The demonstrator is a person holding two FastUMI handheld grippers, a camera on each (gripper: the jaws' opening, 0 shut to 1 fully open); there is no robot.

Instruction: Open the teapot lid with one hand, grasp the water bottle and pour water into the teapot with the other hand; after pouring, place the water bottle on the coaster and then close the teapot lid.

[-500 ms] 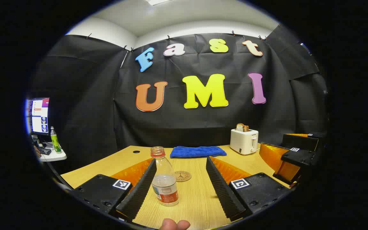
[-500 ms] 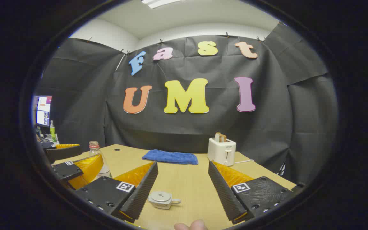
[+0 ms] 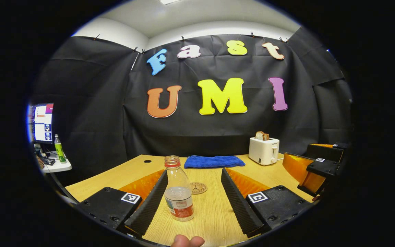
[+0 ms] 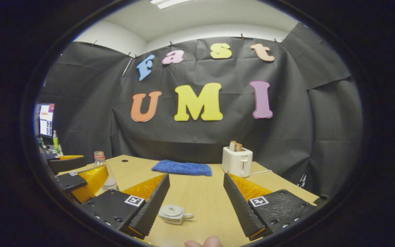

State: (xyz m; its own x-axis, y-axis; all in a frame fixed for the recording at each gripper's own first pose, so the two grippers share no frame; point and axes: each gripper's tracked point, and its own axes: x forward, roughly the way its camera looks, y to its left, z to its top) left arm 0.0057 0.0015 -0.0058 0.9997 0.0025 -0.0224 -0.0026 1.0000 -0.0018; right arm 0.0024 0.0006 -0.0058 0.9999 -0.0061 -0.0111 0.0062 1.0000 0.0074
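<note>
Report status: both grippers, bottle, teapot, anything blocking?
Left gripper open, bottle upright between its fingers, beside the left one. Right gripper open over teapot, lid on. Coaster behind bottle; nothing blocking.

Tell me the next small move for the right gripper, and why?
Probably ease the right gripper forward and left to centre on the teapot. Its lid is on, the jaws stand open, and the pot sits close to the left finger, so the lid isn't yet bracketed.

Water bottle (image 4: 102, 170) half behind left gripper (image 4: 81, 178)
</note>
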